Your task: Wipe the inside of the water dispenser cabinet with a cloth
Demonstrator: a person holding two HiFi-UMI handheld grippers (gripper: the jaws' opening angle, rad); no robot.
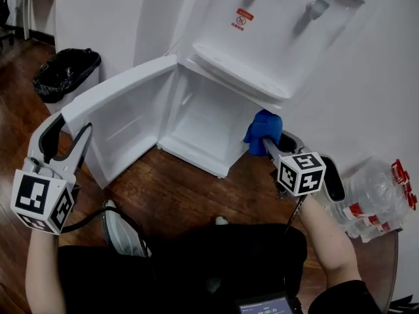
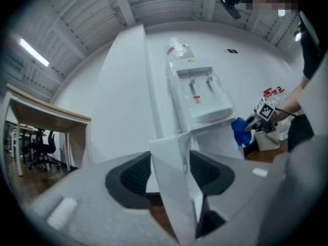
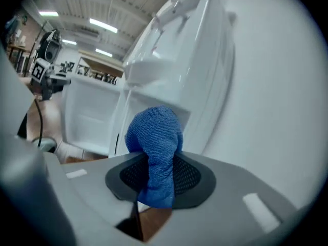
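1. You are holding the cabinet door [image 1: 124, 113] by its free edge with the left claw [image 1: 71, 128]. Its two pads are pressing on either face of the white panel, which is standing upright between them.
2. The door is standing wide open, swung out to the left of the water dispenser [image 1: 262, 38], with its inner face turned towards you.
3. The cabinet [image 1: 209, 120] is sitting low in the dispenser, under the drip tray, and its white inside is lying open to view.
4. You are carrying the blue cloth [image 1: 262, 131] in the right claw [image 1: 265, 141]. The jaws are clamped on the cloth's lower part, and the rest is bunching up in a rounded wad beyond the tips.
5. The cloth is sitting at the cabinet's right front edge, just under the drip tray. Whether it is touching the white surface cannot be told from any view.
6. Your two claws are working well apart, the left at the door's outer edge and the right at the cabinet opening.
7. A white bin [image 1: 65, 74] lined with a black bag is standing on the wooden floor [image 1: 177, 188] at the far left, beside the wall.
8. A pack of clear water bottles [image 1: 373, 198] with red caps is lying at the near right, close to your right forearm.
9. The dispenser's two taps are showing at the far top, with a red sticker on the white front to their left.
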